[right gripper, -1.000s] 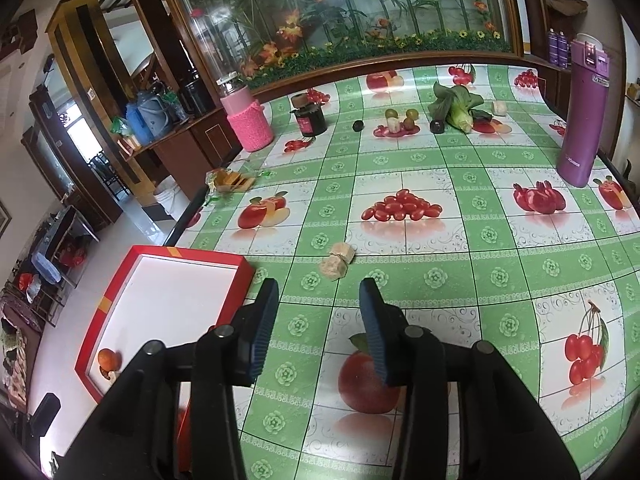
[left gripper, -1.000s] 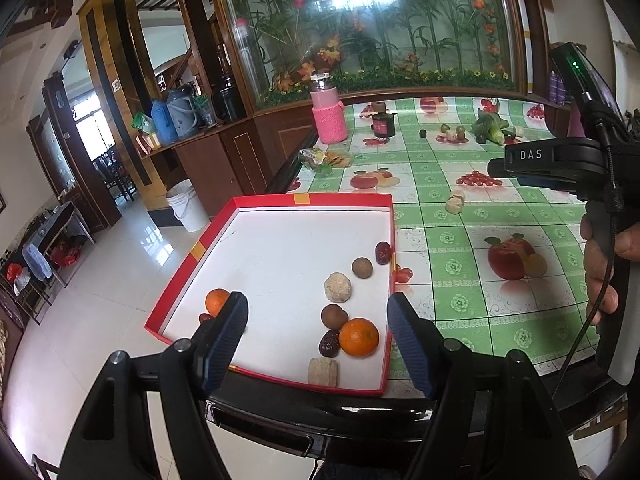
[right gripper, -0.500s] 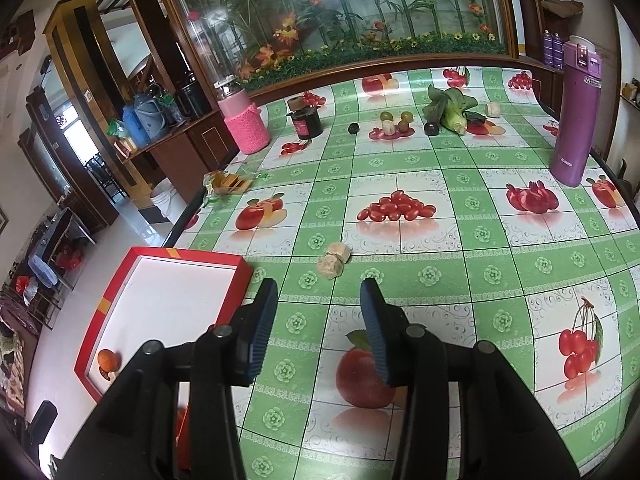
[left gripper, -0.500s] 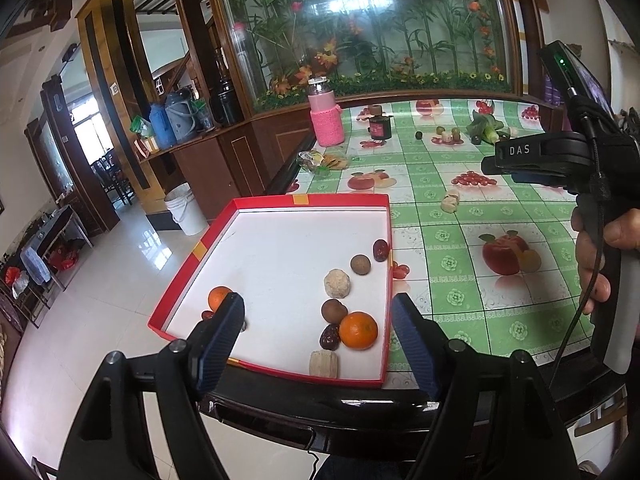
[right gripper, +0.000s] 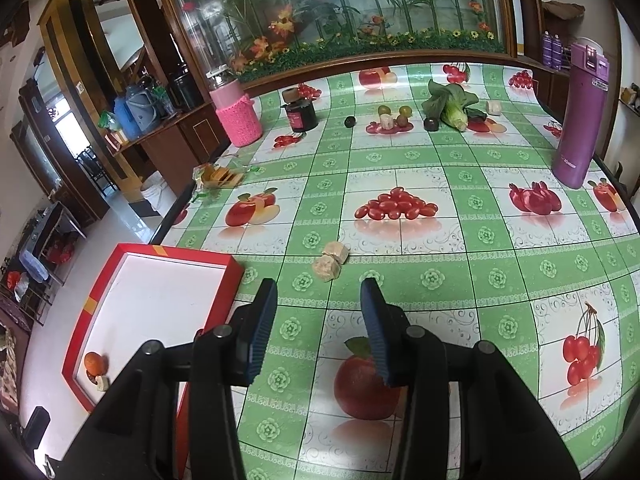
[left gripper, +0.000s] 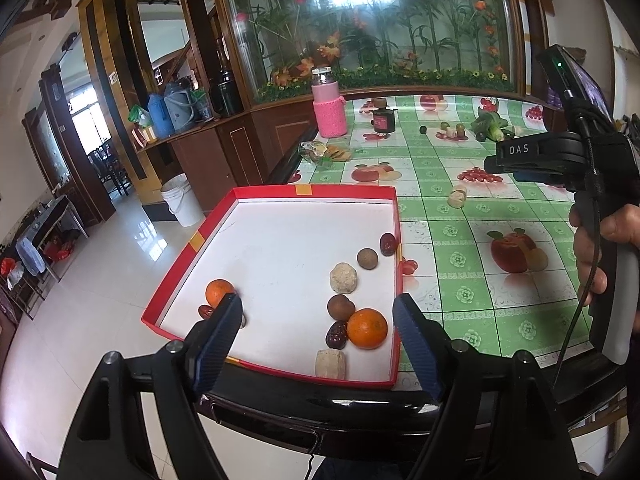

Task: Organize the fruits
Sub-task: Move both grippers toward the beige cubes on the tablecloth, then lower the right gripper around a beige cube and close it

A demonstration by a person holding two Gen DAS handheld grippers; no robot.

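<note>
A red-rimmed white tray [left gripper: 304, 191] sits at the table's near left corner; it also shows in the right wrist view [right gripper: 160, 250]. It holds two oranges [left gripper: 367, 328], brown round fruits [left gripper: 367, 259], dark red dates [left gripper: 387, 243] and beige lumps [left gripper: 343, 277]. My left gripper [left gripper: 318, 314] is open and empty above the tray's near edge. My right gripper [right gripper: 318, 298] is open and empty above the tablecloth, just short of two beige lumps [right gripper: 330, 261]. Small fruits [right gripper: 390, 116] and a leafy vegetable [right gripper: 452, 106] lie at the far side.
The table has a green-and-white cloth [right gripper: 480, 240] printed with fruit. On it stand a pink-sleeved bottle [right gripper: 236, 114], a dark jar [right gripper: 300, 112], a purple flask [right gripper: 580, 116] and a snack packet [right gripper: 218, 178]. A planter wall runs behind. The floor drops off at left.
Both grippers have drawn back and risen slightly, so tray and table look a little farther away. Both have stayed open. Nothing on the table has moved.
</note>
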